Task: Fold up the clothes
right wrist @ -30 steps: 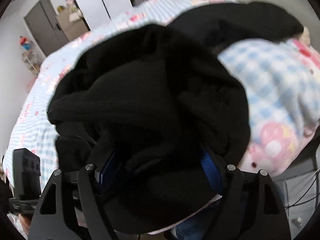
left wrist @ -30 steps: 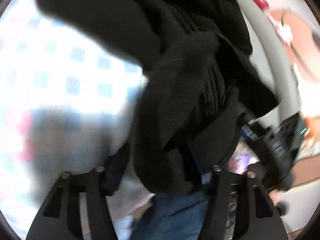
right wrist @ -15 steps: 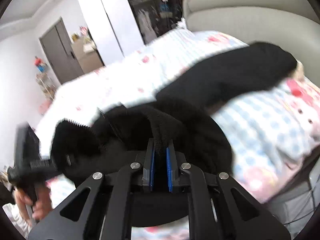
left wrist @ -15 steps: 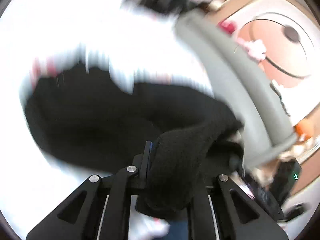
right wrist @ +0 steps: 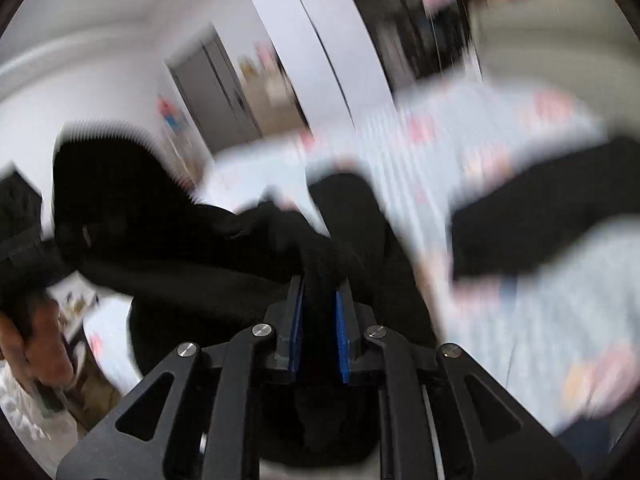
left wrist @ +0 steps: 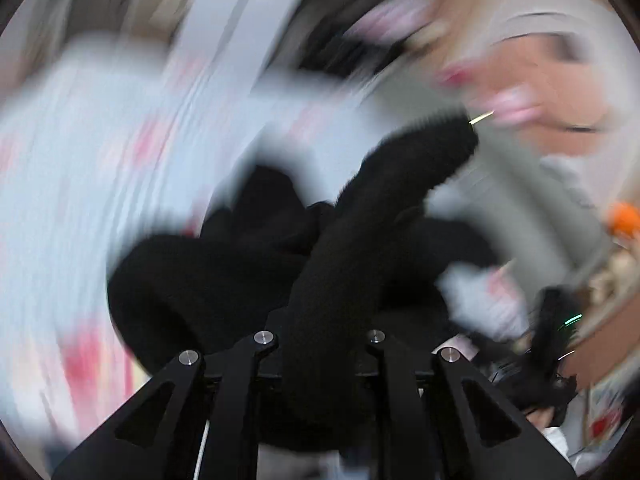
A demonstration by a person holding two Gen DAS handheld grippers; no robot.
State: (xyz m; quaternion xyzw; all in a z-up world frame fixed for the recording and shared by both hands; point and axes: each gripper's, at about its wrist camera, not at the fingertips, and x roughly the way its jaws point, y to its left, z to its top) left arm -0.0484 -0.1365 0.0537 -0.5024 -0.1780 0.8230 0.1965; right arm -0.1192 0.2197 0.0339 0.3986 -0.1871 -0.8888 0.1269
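Observation:
A black knit garment [left wrist: 224, 280] is lifted off a bed with a blue-checked, pink-patterned cover [left wrist: 80, 168]. My left gripper [left wrist: 320, 344] is shut on a thick fold of it, and a sleeve [left wrist: 420, 160] flies up to the right. My right gripper [right wrist: 318, 292] is shut on another fold between its blue pads [right wrist: 341, 336]. The garment [right wrist: 180, 248] stretches left toward the other hand-held gripper. Both views are heavily motion-blurred.
A grey padded headboard [left wrist: 500, 184] lies to the right of the bed. White wardrobe doors [right wrist: 312, 48] and a grey door [right wrist: 216, 92] stand behind the bed cover [right wrist: 540, 304]. A second dark piece of cloth [right wrist: 540, 216] lies on the bed at right.
Both grippers have closed on the garment and swung it upward; the cameras now tilt up toward the room, and the cloth no longer covers the views.

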